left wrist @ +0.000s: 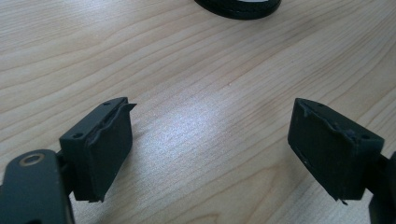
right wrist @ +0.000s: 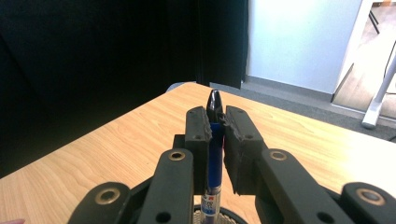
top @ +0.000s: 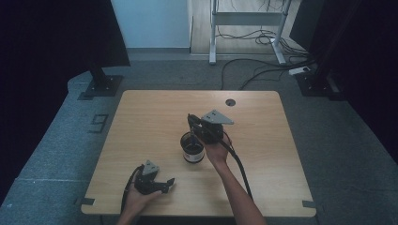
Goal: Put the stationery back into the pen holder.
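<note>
A dark-curtained room surrounds the wooden table (top: 155, 122). At 7 o'clock the left tool (top: 162, 184) rests spread and empty. At centre, the right tool (right wrist: 216, 123) pinches 1 blue pen (right wrist: 214, 154) upright above the black cup (top: 193, 149). Likely next: lower and release, or lift clear.

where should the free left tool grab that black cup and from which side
Take the black cup across its round side wall, low down, coming in level from the left tool side. It stands upright, and the right tool is above its mouth, shut on a blue pen, so the top is blocked.
</note>
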{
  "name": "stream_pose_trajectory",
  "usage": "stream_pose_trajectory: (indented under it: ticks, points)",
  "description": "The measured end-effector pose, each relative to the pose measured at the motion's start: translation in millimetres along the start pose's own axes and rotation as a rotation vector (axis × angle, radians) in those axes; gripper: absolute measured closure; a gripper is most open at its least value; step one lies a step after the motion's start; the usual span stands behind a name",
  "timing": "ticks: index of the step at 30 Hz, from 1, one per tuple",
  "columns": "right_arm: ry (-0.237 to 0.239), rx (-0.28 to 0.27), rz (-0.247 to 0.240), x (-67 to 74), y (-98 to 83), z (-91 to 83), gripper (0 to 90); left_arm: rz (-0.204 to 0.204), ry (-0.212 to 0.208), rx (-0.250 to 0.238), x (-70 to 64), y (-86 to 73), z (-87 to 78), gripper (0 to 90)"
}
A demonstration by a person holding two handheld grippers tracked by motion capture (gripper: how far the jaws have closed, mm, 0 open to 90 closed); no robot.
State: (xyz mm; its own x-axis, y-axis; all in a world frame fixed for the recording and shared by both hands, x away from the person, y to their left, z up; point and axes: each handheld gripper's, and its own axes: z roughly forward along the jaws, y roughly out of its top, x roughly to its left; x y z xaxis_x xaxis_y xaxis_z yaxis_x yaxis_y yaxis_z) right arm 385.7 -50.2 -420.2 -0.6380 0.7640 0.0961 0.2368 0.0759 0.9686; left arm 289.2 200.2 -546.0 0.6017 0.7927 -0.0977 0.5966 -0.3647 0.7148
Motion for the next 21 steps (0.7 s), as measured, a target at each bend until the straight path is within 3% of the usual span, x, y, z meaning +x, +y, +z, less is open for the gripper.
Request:
stream_pose_trajectory:
  ticks: [11, 21]
  points:
    - [-0.002, 0.040, 0.010, -3.7, -19.6, -0.1, 78.5, 0.003, -0.005, 0.003, -0.9, 0.3, 0.7, 14.4]
    - [0.005, 0.098, 0.005, -3.4, -31.7, 10.1, 78.5, 0.003, -0.008, 0.006, -1.1, 0.3, 0.9, 14.4]
